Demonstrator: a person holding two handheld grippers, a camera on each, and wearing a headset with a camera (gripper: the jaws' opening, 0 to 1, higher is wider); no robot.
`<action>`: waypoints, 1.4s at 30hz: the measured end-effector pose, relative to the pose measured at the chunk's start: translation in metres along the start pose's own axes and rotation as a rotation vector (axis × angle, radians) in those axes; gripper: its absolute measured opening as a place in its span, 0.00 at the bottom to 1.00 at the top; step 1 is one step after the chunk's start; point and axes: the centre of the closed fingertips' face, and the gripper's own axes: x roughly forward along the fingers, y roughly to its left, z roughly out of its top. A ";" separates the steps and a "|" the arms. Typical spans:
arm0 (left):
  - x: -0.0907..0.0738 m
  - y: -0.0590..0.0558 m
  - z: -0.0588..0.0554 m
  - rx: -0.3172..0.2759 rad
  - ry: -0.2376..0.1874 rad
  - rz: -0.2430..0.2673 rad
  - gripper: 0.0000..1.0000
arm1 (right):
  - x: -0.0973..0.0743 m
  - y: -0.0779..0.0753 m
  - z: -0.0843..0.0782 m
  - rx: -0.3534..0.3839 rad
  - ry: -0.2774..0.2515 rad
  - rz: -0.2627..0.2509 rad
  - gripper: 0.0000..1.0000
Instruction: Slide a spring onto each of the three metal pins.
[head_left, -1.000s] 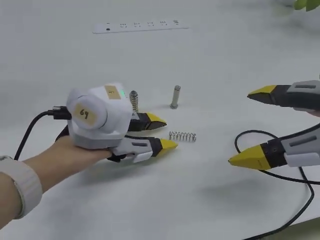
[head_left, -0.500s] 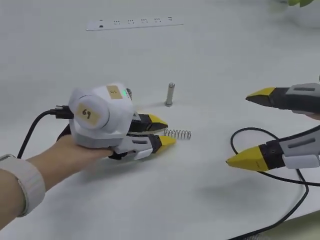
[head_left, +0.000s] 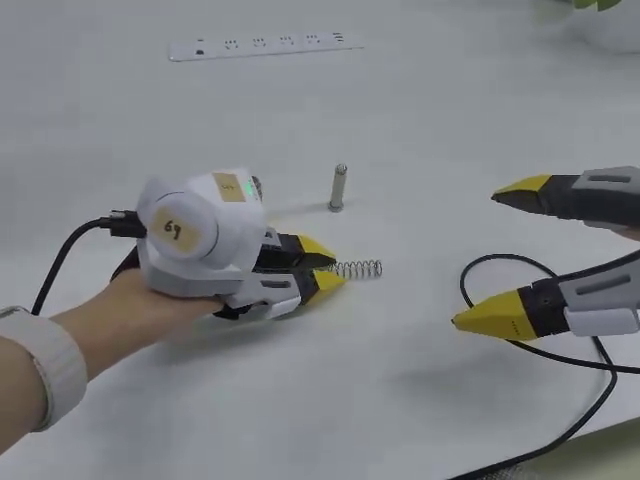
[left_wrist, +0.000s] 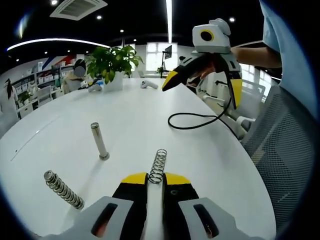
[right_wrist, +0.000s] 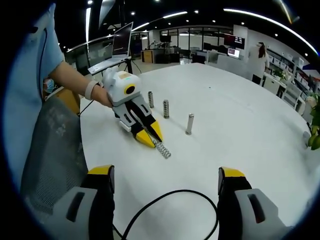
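Yellow-tipped left tool (left_wrist: 155, 176) pinches the spring (left_wrist: 158, 165) by one end.

The left gripper (head_left: 325, 268) now has its two yellow-tipped jaws drawn together, where a second ago there is a clear gap between them. Its tips, earlier just short of the loose spring (head_left: 358, 268) and to its left, now sit at that spring's left end. In the left gripper view the near end of the coil is caught between them.
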 end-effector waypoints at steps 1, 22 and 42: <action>0.000 0.000 0.000 0.003 0.002 0.000 0.03 | 0.000 0.000 0.000 0.000 0.002 0.001 0.84; -0.002 0.002 0.000 -0.019 -0.007 -0.003 0.02 | 0.007 0.003 0.002 -0.016 0.015 0.028 0.82; -0.019 -0.002 0.009 -0.021 -0.034 0.009 0.02 | 0.014 0.010 0.008 -0.042 0.023 0.061 0.79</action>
